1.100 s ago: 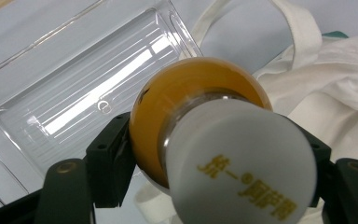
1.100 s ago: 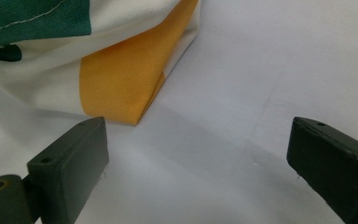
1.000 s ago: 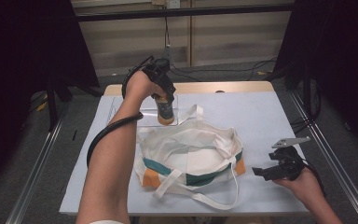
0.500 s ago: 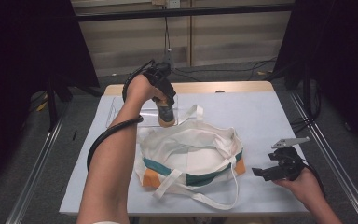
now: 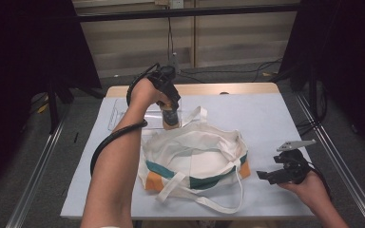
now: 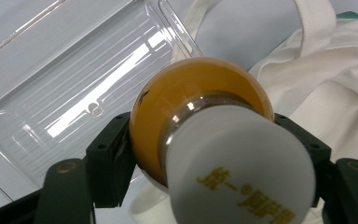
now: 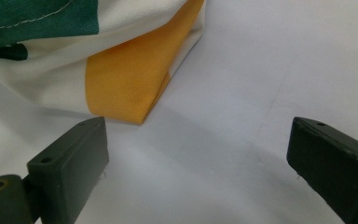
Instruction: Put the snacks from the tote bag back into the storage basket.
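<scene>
The left gripper (image 5: 170, 110) is clamping an amber bottle (image 6: 182, 107) by its rounded body, white cap (image 6: 240, 165) pointing toward the camera; in the high view it is hanging above the clear plastic tray (image 5: 119, 114), just behind the tote bag (image 5: 195, 156). The likely trouble — the smooth, curved bottle could be slipping or pivoting between the flat jaws if the hand is swinging it quickly toward the bag; it might also be catching on a loose handle (image 5: 197, 116) and missing the opening, since the cloth mouth is sagging. The right gripper (image 5: 285, 172) is resting near the bag's orange corner (image 7: 126, 79), jaws spread wide, gripping nothing — so nothing is holding the bag open.
</scene>
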`<move>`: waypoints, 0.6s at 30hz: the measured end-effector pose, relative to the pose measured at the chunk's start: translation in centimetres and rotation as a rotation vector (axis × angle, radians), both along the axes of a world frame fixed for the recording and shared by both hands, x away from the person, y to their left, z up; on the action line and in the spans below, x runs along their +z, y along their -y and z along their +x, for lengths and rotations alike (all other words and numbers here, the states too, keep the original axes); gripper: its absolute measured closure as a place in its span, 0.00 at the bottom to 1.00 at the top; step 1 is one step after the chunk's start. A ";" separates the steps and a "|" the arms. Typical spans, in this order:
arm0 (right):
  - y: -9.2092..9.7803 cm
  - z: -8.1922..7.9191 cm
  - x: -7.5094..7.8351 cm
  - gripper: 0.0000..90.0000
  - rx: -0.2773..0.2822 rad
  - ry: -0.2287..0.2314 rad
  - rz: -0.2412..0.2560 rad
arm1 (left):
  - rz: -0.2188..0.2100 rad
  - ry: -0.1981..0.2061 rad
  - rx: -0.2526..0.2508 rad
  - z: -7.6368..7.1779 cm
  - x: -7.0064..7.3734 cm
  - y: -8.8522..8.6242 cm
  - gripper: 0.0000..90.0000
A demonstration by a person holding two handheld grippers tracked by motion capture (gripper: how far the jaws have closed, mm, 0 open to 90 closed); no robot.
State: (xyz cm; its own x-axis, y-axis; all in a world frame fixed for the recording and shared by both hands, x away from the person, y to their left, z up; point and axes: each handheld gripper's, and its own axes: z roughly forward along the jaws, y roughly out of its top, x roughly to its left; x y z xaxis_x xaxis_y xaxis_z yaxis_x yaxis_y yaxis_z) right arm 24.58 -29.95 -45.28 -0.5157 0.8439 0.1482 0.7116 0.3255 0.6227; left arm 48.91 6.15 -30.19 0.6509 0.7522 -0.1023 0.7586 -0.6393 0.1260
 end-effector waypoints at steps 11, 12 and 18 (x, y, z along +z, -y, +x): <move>0.0 0.0 0.0 0.06 -0.004 -0.002 0.002 | 0.010 -0.007 -0.010 0.0 -0.8 0.2 0.34; 0.0 0.0 0.0 0.06 -0.004 -0.002 0.002 | 0.010 -0.007 -0.010 0.0 -0.8 0.2 0.34; 0.0 0.0 0.0 0.06 0.000 0.001 -0.001 | 0.015 -0.008 -0.011 -0.1 -1.1 0.2 0.34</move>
State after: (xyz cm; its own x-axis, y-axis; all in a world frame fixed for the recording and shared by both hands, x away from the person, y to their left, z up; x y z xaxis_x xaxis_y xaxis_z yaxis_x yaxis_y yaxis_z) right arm 24.58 -29.94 -45.32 -0.5154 0.8442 0.1472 0.7112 0.3257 0.6230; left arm 48.85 5.93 -31.33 0.6586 0.7464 -0.0957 0.7522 -0.6496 0.1103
